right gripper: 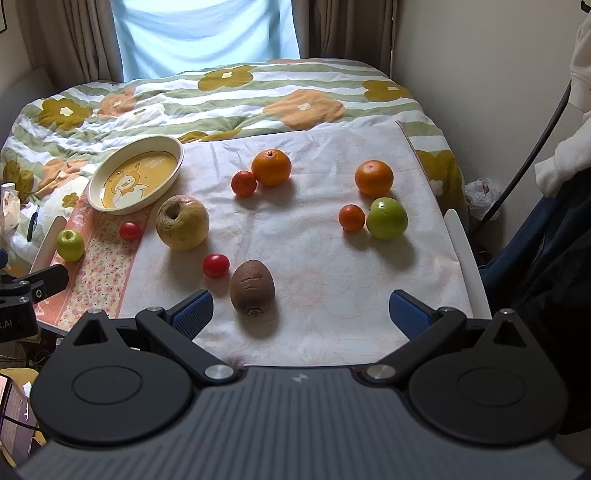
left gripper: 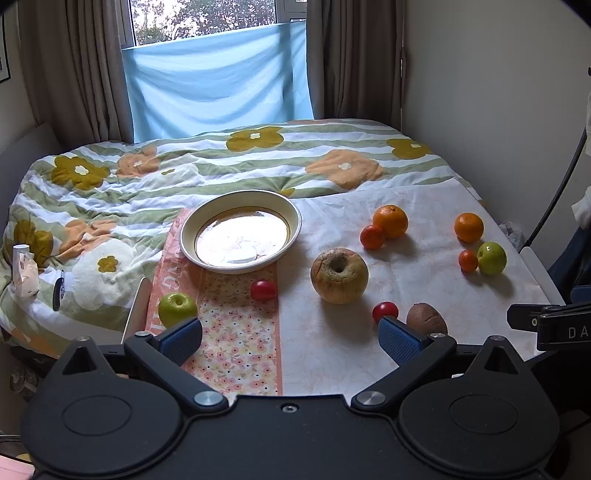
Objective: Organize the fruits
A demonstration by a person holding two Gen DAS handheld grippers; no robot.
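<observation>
Fruit lies scattered over a pale cloth [right gripper: 314,236] spread on a bed with a flowered quilt [left gripper: 207,166], as two hand-held grippers hover above its near edge. The left gripper [left gripper: 290,338] stands with its blue-padded fingers [left gripper: 183,338] spread wide and nothing between them, angled down toward a strip of pink floral fabric [left gripper: 236,332]. The right gripper [right gripper: 301,314] is likewise wide apart and holds nothing; a brown kiwi [right gripper: 252,287] sits on the cloth just ahead of its left finger, not touched by either pad. A shallow cream dish [right gripper: 110,173] with a yellow cartoon duck on its base rests at the far left of the cloth, and it is empty. Beside the dish lies a large wrinkled yellow apple [right gripper: 182,221], with one red cherry tomato [right gripper: 130,230] to its left and another [right gripper: 215,265] near the kiwi. A small green apple [right gripper: 69,239] sits at the cloth's left edge. Farther back, a large orange [right gripper: 271,167] touches a small tangerine [right gripper: 243,183]; to the right, a second orange [right gripper: 373,177] lies near a green apple [right gripper: 387,218], which has another small tangerine [right gripper: 352,218] just beside it. Brown curtains [left gripper: 74,66] frame a window [left gripper: 207,18] half covered by light blue fabric [left gripper: 218,77].
</observation>
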